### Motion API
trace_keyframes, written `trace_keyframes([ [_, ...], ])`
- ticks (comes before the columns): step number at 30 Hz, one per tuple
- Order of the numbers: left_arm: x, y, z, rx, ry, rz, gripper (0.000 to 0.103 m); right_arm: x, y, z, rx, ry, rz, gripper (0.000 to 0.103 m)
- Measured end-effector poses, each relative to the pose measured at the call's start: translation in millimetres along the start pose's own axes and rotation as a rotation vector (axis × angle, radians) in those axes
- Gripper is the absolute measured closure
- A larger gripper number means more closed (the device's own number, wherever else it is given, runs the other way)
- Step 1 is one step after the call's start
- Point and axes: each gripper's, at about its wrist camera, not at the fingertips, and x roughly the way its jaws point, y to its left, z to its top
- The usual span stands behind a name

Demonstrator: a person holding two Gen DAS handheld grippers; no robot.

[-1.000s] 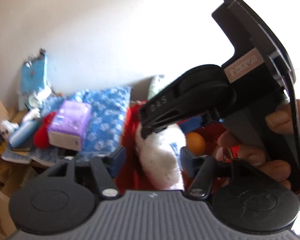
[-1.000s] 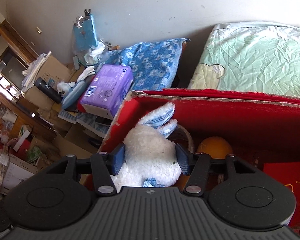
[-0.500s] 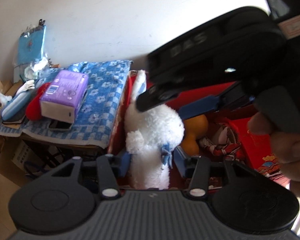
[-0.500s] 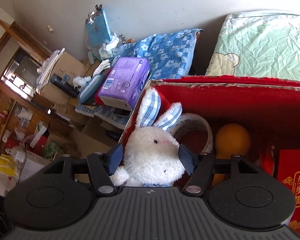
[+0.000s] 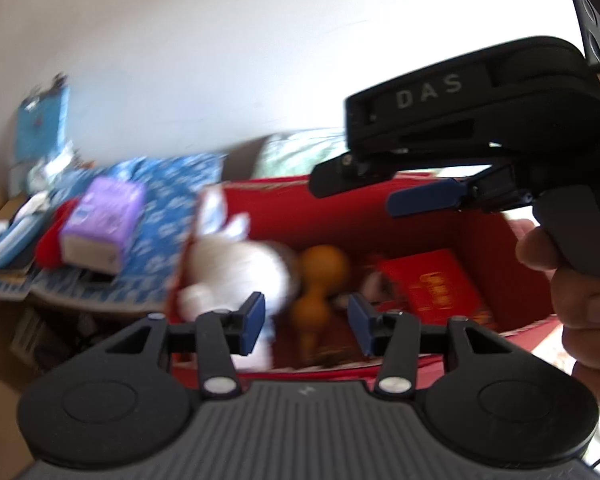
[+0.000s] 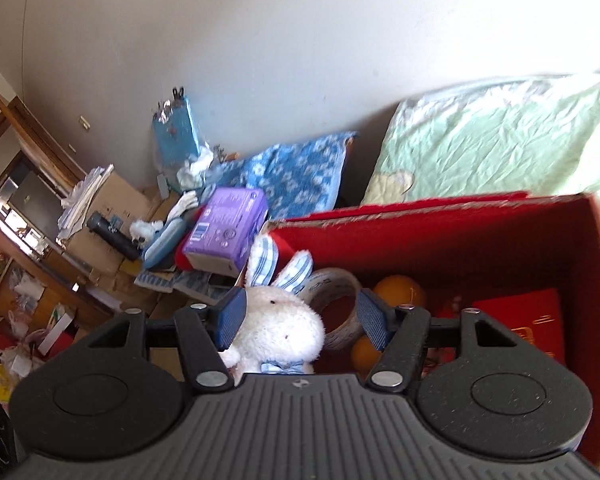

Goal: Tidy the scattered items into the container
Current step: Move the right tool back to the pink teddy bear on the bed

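The white plush rabbit sits upright in the near-left corner of the red box, beside a tape roll and oranges, while the right hand-held gripper and the left hand-held gripper hang above it, both spread and empty.

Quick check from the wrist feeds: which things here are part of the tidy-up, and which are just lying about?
Part of the job:
red box
plush rabbit, in the box
tape roll, in the box
oranges, in the box
right tongs, open

Lying about:
purple pack
blue floral cloth
green bedding
cardboard boxes
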Motion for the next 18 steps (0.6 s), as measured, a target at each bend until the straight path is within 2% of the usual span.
trace_keyframes([
  [8, 8, -65, 15, 0.012, 0.025, -0.120, 0.033, -59, -53, 1, 0.055, -0.058, -0.067, 0.038],
  [14, 12, -118, 29, 0.024, 0.016, -0.192, 0.030, -103, -103, 3, 0.120, -0.099, -0.117, 0.037],
  [18, 20, -162, 37, 0.070, 0.036, -0.227, 0.029, -123, -139, 1, 0.174, -0.113, -0.164, 0.037],
])
